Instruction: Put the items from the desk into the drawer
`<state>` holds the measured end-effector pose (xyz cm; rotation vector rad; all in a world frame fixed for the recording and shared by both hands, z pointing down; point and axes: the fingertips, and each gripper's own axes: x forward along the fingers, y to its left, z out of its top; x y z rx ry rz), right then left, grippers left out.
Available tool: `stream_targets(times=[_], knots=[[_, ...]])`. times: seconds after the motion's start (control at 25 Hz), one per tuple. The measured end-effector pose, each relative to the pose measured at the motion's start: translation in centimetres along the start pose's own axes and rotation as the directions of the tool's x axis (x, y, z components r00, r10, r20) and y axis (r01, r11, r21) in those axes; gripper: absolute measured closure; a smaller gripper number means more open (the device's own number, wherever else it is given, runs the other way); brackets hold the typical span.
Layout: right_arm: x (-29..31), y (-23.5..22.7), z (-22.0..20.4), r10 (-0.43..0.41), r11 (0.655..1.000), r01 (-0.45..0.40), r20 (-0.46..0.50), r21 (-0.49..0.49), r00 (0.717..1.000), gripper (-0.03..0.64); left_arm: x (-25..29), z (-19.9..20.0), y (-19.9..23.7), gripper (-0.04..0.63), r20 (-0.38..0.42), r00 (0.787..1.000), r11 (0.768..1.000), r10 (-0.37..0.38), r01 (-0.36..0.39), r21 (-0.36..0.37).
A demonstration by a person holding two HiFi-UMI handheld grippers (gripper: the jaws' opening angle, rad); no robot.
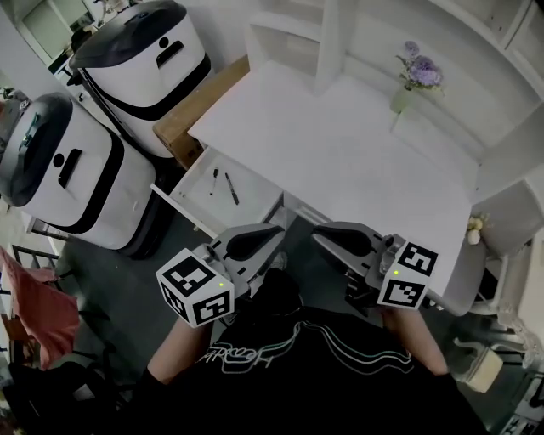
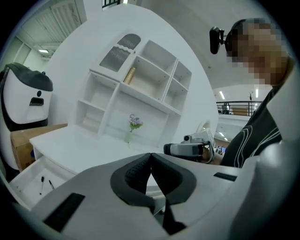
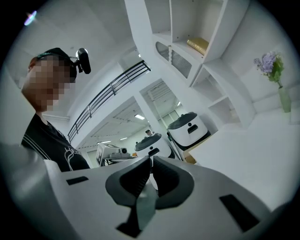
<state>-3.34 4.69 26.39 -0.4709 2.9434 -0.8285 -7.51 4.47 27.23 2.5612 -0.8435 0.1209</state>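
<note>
Left gripper [image 1: 274, 233] jaws pressed together, nothing between them. Right gripper [image 1: 320, 234] likewise closed and empty. Both held close to the person's torso, off the surface [image 1: 340, 161]. Two pens [image 1: 231, 189] lie inside the open drawer [image 1: 255, 200]. Flower vase [image 1: 406, 95] stands at the surface's back

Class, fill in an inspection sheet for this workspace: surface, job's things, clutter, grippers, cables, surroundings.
Surface: white desk, bare except for a vase of purple flowers near the back.
Job's things: two dark pens lie in the open drawer.
Clutter: nothing seen.
Grippers: left gripper and right gripper, jaws shut, nothing between them.
Cables: nothing seen.
Surroundings: two white-and-black machines and a brown box left of the desk; white shelves behind.
</note>
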Motion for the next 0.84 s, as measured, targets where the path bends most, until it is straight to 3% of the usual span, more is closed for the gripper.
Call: stream_targets(times=[0.12,0.32,0.84], knots=[[-0.2,-0.5,-0.5,-0.018,1.0,0.018,-0.014,-0.004,1.0,0.561,0.3,-0.3,0.2,0.575,0.011,1.0,1.0,-0.003,0.003,-0.031],[-0.5,-1.2,-0.8,-0.028,1.0,0.029,-0.013,0.008,1.0,0.562,1.0,-0.2,0.3,0.575,0.005,1.0,1.0,0.004,-0.004,-0.008],[-1.9,-2.6,0.1,-0.046,0.999,0.046,0.004,-0.004,0.999,0.562,3.2,0.6,-0.6,0.575,-0.015,1.0,1.0,-0.004,0.003,-0.027]])
